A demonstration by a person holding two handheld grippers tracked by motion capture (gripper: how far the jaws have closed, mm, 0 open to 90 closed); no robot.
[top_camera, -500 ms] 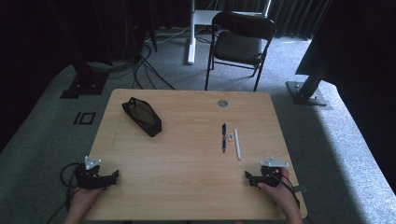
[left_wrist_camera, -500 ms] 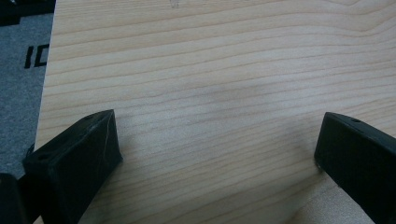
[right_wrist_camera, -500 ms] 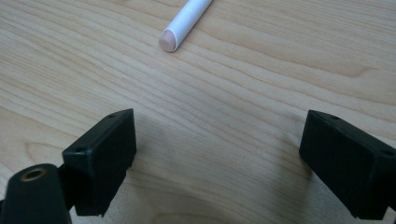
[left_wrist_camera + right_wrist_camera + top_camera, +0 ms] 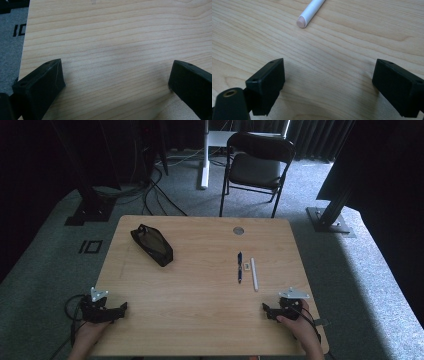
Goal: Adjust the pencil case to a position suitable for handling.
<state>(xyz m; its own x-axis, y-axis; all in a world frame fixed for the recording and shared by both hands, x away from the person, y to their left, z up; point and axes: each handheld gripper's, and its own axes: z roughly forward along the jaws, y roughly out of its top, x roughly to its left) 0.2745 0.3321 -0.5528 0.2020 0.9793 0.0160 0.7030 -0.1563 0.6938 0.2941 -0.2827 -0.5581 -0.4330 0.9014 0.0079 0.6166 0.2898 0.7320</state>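
Wooden table (image 4: 200, 285) on grey carpet (image 4: 45, 270); left gripper (image 4: 123, 309) and right gripper (image 4: 265, 310) gape wide, empty.

No visible change since the earlier frame: left gripper (image 4: 124, 308) and right gripper (image 4: 264, 309) sit at the same near corners of the table (image 4: 200, 285), jaws wide apart; pen (image 4: 239, 267), white marker (image 4: 255, 274), black pouch (image 4: 151, 245) unmoved.
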